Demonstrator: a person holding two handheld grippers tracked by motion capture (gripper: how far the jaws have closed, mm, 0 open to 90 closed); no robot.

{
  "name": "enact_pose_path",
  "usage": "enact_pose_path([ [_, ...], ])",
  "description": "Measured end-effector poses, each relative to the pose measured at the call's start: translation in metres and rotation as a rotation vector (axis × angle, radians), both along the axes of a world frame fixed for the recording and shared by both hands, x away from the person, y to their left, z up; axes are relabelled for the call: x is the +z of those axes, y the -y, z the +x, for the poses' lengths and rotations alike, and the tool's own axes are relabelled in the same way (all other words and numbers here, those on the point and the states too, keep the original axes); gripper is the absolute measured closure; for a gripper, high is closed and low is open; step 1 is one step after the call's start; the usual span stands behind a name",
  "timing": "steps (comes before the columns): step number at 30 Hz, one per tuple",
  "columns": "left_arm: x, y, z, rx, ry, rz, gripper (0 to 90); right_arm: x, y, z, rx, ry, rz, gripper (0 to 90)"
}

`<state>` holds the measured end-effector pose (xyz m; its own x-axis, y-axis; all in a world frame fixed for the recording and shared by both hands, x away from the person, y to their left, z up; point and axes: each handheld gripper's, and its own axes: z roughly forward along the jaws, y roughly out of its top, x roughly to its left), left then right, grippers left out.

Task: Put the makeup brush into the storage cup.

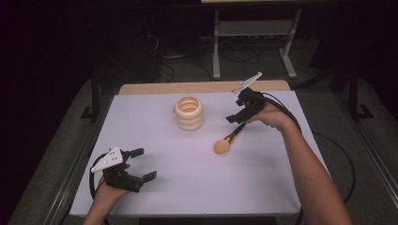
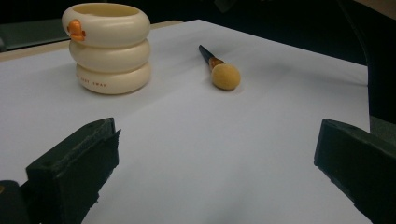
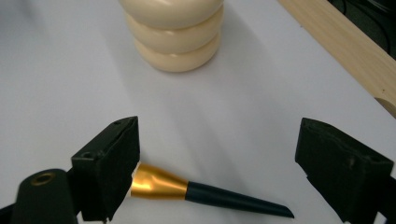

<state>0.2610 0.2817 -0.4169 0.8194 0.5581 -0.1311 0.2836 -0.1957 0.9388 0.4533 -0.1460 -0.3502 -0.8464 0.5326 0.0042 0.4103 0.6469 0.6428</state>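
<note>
Between the open right claw jaws lies the brush (light, stiff, slippery handle), not yet pinched. Best grip: the dark handle beside the gold collar; the left claw gapes empty.

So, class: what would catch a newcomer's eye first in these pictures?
The cream ringed cup, standing upright at the far middle of the white table. To its right lies a brush with an orange head, the right gripper poised over its dark handle with jaws open. The left gripper sits open at the near left corner.
</note>
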Motion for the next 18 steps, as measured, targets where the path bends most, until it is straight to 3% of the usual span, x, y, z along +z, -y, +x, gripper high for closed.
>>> enact_pose_path([
  [7,0.0,0.0,0.0,0.0,0.003,0.002,0.0,-0.004,-0.002,0.002,0.045,-0.015,-0.084,15.2],
  [18,0.0,0.0,0.0,0.0,0.004,0.001,0.0,-0.014,-0.005,0.006,0.1,-0.06,-0.153,17.7],
])
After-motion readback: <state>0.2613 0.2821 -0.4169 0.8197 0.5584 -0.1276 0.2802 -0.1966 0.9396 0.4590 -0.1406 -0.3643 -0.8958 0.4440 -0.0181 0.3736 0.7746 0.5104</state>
